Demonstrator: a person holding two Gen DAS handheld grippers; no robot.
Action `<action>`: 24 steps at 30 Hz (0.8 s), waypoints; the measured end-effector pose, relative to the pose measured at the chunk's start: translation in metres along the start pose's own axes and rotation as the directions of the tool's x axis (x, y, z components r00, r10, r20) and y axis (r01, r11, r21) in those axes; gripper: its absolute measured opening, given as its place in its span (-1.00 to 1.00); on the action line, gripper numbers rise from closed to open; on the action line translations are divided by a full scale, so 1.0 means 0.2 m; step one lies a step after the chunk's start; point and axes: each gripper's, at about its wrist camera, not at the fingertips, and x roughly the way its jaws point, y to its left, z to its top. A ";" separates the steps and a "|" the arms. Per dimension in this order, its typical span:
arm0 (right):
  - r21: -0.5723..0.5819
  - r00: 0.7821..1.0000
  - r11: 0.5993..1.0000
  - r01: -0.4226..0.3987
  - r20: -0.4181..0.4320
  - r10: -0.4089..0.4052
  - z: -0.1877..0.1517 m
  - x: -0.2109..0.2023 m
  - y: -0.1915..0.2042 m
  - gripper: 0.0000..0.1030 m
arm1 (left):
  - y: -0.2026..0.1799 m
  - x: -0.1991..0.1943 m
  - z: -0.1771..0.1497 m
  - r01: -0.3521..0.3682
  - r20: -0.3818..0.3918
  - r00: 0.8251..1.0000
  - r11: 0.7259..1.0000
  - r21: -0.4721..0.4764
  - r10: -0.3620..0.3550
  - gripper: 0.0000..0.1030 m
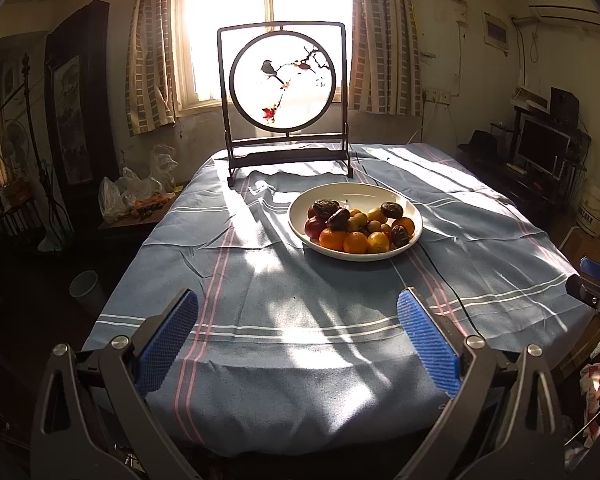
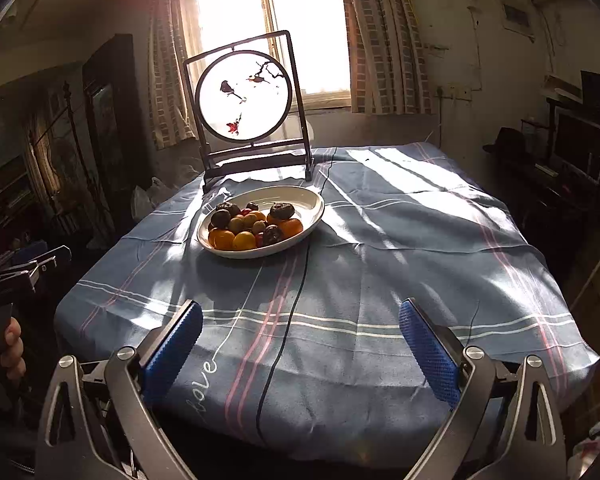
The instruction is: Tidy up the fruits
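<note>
A white plate sits on the blue striped tablecloth, past the middle. It holds several fruits: oranges, a red apple, small yellow-green fruits and dark wrinkled fruits. The plate and oranges also show in the right wrist view. My left gripper is open and empty over the table's near edge. My right gripper is open and empty, also near the front edge. Both are well short of the plate.
A framed round bird screen stands at the table's back edge before a bright window. A thin black cable runs across the cloth toward the front. Plastic bags lie on a side table at left. A monitor stands at right.
</note>
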 end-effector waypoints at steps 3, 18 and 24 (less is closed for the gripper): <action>-0.003 1.000 1.000 -0.001 -0.003 0.001 0.00 0.00 0.01 0.92 | 0.01 0.01 0.00 0.002 -0.007 1.000 1.000 -0.006 -0.002 0.90; -0.008 1.000 1.000 -0.005 -0.005 0.005 -0.01 0.01 0.02 0.92 | 0.02 0.02 -0.01 0.002 -0.014 1.000 1.000 -0.013 -0.002 0.90; -0.007 1.000 1.000 -0.001 -0.003 0.001 -0.01 0.01 0.01 0.92 | 0.02 0.02 -0.01 0.000 -0.013 1.000 1.000 -0.014 0.000 0.90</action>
